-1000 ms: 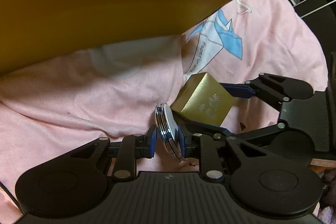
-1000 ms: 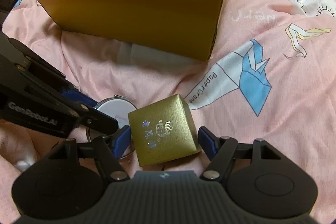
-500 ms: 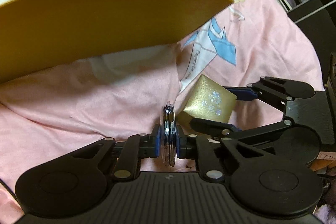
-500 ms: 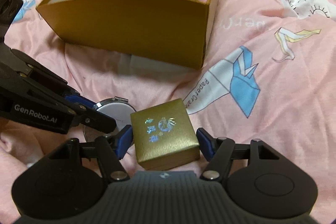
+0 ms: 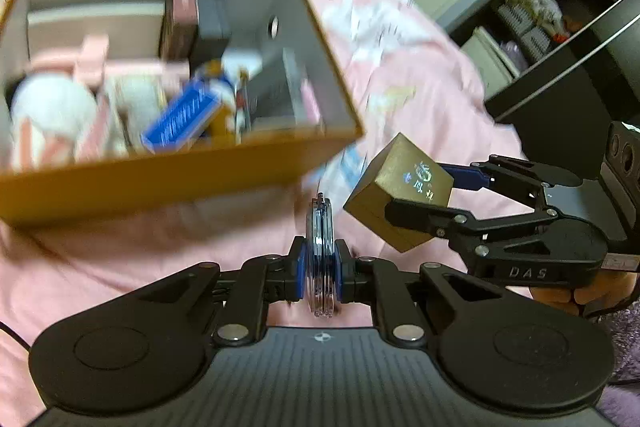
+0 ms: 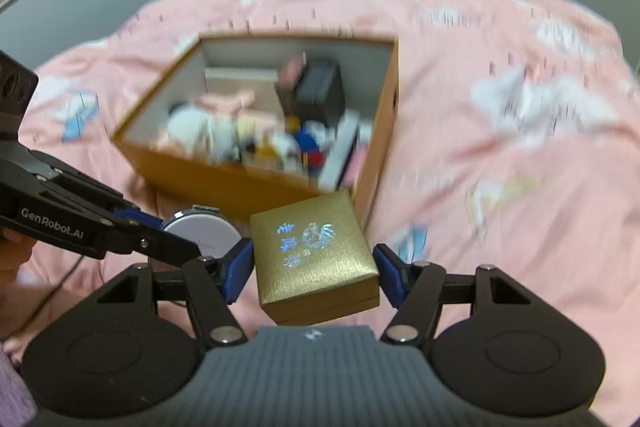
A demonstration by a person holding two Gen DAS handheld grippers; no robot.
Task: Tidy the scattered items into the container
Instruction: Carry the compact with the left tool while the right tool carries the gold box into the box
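Item 1: gold gift box, small, squarish, textured gold wrap with iridescent blue-silver foil lettering on the lid and a visible lid seam near the base. Likely rigid card, light, faces fairly slick; best taken across two opposite side walls, below the lid seam so the lid cannot lift off. Held so by the right hand-held gripper, blue pads pressed on either side, carried clear of the bed, just short of the container's near right corner. Item 2: round compact mirror, flat metal-rimmed disc, pale lid; probably hard, smooth, liable to pivot or slip. The left hand-held gripper is closed on its two faces, disc edge-on, below the near wall. Destination: mustard cardboard container, open-topped, already crowded; free room appears scarce.
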